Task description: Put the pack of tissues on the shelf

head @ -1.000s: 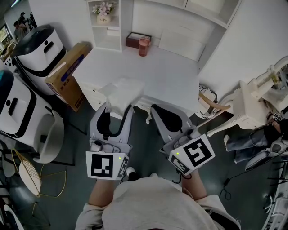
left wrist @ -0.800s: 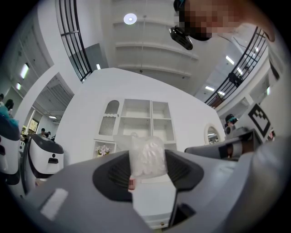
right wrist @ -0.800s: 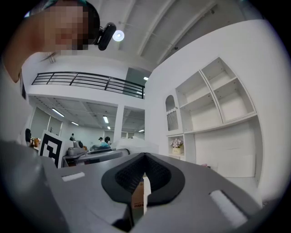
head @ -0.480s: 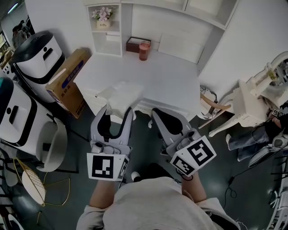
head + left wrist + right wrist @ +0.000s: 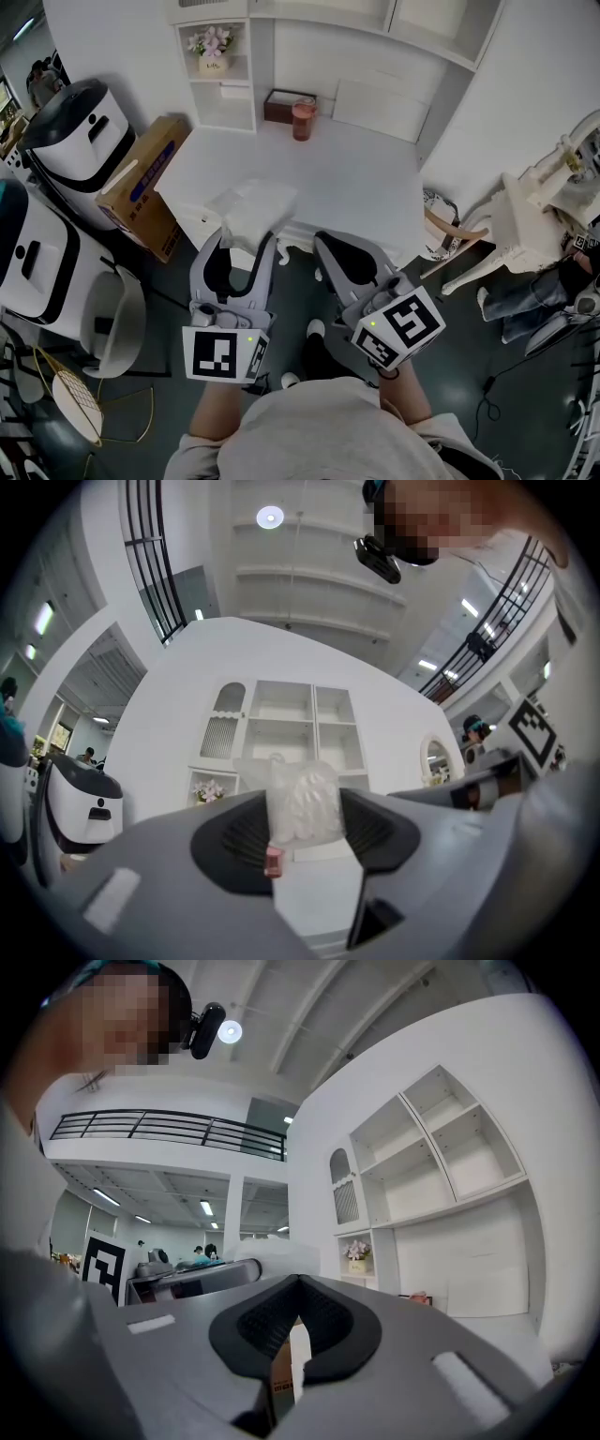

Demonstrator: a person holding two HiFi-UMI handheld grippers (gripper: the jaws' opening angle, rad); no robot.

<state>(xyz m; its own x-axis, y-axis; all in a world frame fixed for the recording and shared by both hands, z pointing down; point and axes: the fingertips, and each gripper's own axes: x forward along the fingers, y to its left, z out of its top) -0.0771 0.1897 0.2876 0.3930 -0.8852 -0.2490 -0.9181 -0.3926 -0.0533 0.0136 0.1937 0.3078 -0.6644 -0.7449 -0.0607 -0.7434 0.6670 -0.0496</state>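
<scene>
A pack of tissues [image 5: 251,208] in clear plastic sits between the fingers of my left gripper [image 5: 247,242], which is shut on it just over the near edge of the white desk [image 5: 356,178]. The left gripper view shows the pack [image 5: 302,803] pinched between the dark pads, with the white shelf unit [image 5: 291,724] behind it. That shelf unit [image 5: 225,94] stands at the back of the desk with a small pot of flowers [image 5: 211,42] in it. To the right of the left gripper, my right gripper [image 5: 325,244] is shut on nothing, its pads [image 5: 298,1283] touching at the tips.
A pink cup [image 5: 301,119] and a brown box [image 5: 281,101] stand at the back of the desk beside the shelf. A cardboard box [image 5: 141,187] leans at the desk's left end, next to white machines [image 5: 66,122]. A white chair [image 5: 525,225] is at the right.
The desk and shelf have slid lower in the head view, so more of the shelf shows. Both grippers keep their pose, the left still holding the pack.
</scene>
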